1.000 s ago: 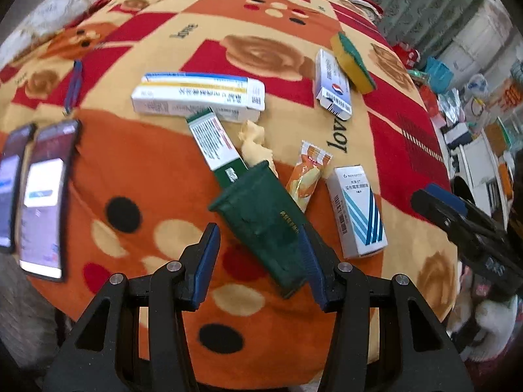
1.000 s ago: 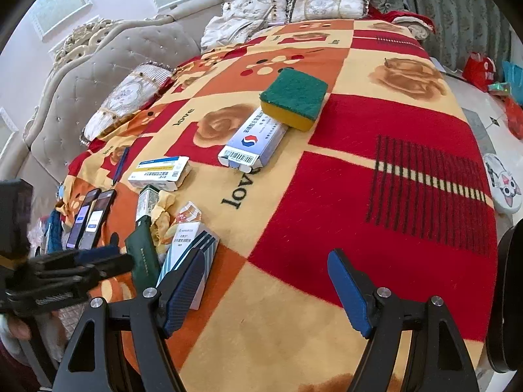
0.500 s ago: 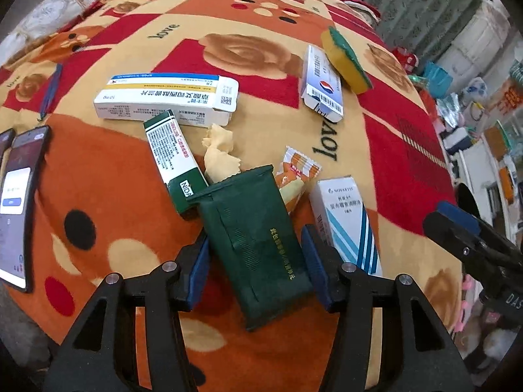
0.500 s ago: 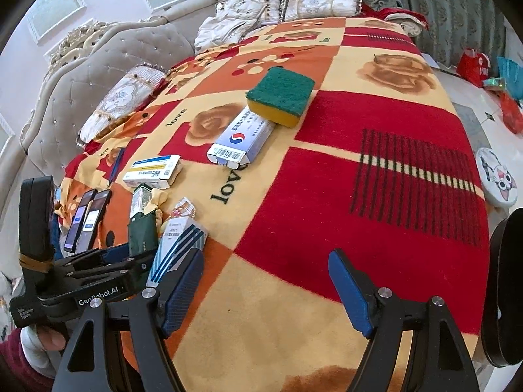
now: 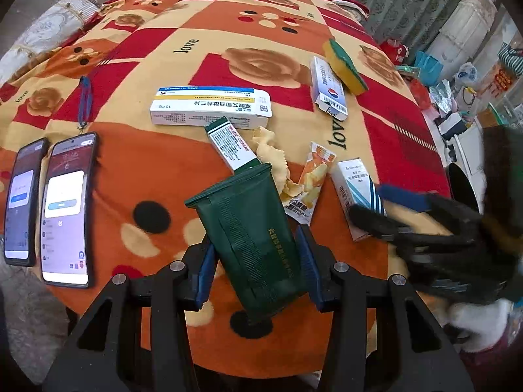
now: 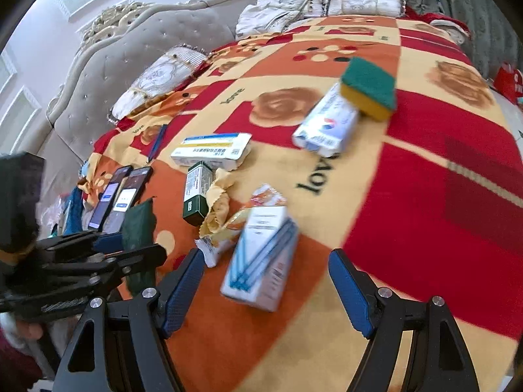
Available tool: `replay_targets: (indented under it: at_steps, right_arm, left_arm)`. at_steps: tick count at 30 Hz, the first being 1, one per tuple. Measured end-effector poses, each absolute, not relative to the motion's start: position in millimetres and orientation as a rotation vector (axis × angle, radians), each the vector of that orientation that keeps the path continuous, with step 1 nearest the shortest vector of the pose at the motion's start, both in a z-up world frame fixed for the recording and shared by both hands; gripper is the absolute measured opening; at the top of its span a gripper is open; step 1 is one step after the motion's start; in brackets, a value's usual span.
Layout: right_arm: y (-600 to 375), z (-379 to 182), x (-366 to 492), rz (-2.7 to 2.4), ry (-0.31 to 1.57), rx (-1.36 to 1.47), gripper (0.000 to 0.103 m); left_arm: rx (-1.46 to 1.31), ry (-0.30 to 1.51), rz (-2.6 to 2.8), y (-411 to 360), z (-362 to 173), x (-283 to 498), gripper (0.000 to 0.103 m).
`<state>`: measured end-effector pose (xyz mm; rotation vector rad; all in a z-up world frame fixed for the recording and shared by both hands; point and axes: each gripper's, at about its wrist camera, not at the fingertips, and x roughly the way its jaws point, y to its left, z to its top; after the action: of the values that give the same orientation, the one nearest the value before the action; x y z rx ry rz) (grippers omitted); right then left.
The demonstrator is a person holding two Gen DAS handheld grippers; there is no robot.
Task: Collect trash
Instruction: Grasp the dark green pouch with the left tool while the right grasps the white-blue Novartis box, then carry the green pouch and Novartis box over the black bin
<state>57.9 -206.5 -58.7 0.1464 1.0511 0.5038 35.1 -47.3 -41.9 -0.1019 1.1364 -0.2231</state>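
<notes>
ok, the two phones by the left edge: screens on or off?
On. Both phones lie face up on the blanket with lit screens showing a dialog box with a blue button.

Between my left gripper's (image 5: 255, 258) pads sits the pouch (image 5: 248, 228); beyond it a small carton (image 5: 232, 147), crumpled wrapper (image 5: 271, 156) and snack packet (image 5: 307, 189) (all touching), phones (image 5: 67, 205) left.

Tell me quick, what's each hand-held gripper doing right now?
Left hand-held gripper: shut on the green pouch.
Right hand-held gripper: jaws closing, pads not yet touching the white box between them.
</notes>
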Motion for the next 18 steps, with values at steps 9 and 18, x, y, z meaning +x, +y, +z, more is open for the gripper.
replay_targets:
  at_steps: [9,18]
  right_arm:
    - [-222,-55,52,0.466,1.015,0.072,0.029]
    - [-281,-34,38,0.372,0.957,0.131,0.029]
  left_arm:
    - [-0.109,1.12,-0.286,-70,-35,40,0.044]
    - [-0.09,1.106,-0.367,-119,-29,51,0.044]
